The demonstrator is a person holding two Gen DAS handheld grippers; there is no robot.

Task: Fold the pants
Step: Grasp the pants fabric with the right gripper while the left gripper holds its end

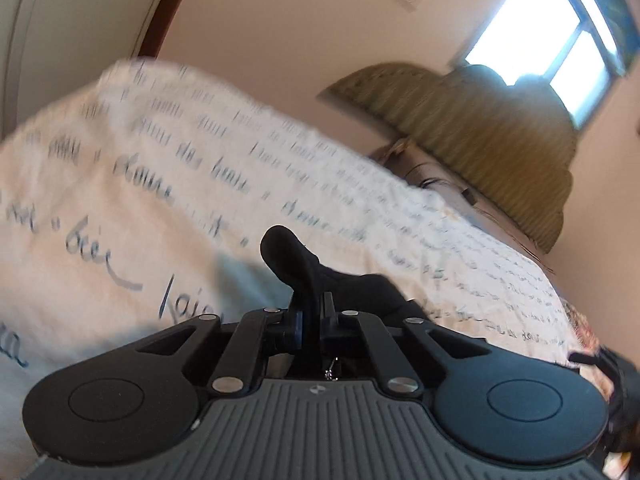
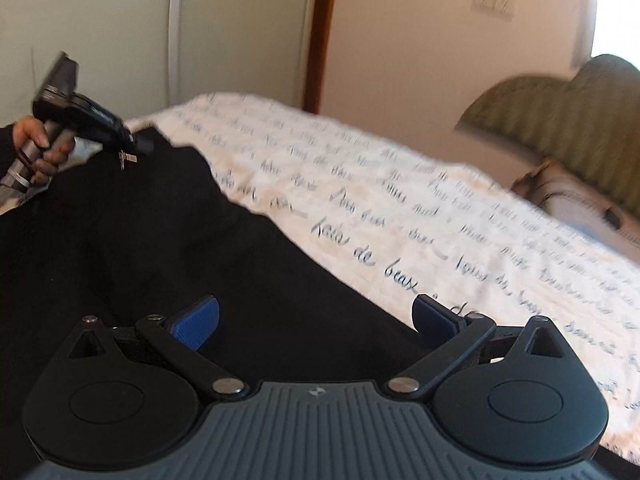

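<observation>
The black pants (image 2: 152, 240) lie spread over the left part of a white bedspread with blue handwriting print (image 2: 400, 200). My left gripper (image 1: 311, 312) is shut on a bunched edge of the pants (image 1: 296, 258) and holds it up off the bed. It also shows in the right wrist view (image 2: 140, 145) at the pants' far corner, held by a hand. My right gripper (image 2: 316, 320) is open, its blue pads (image 2: 198, 322) apart just above the near part of the pants, holding nothing.
The bedspread (image 1: 140, 184) covers the bed. A green striped headboard (image 1: 480, 132) and a pillow (image 2: 576, 196) are at the right. A bright window (image 1: 540, 36) is behind it. A white wardrobe (image 2: 120, 40) with a brown frame stands at the far side.
</observation>
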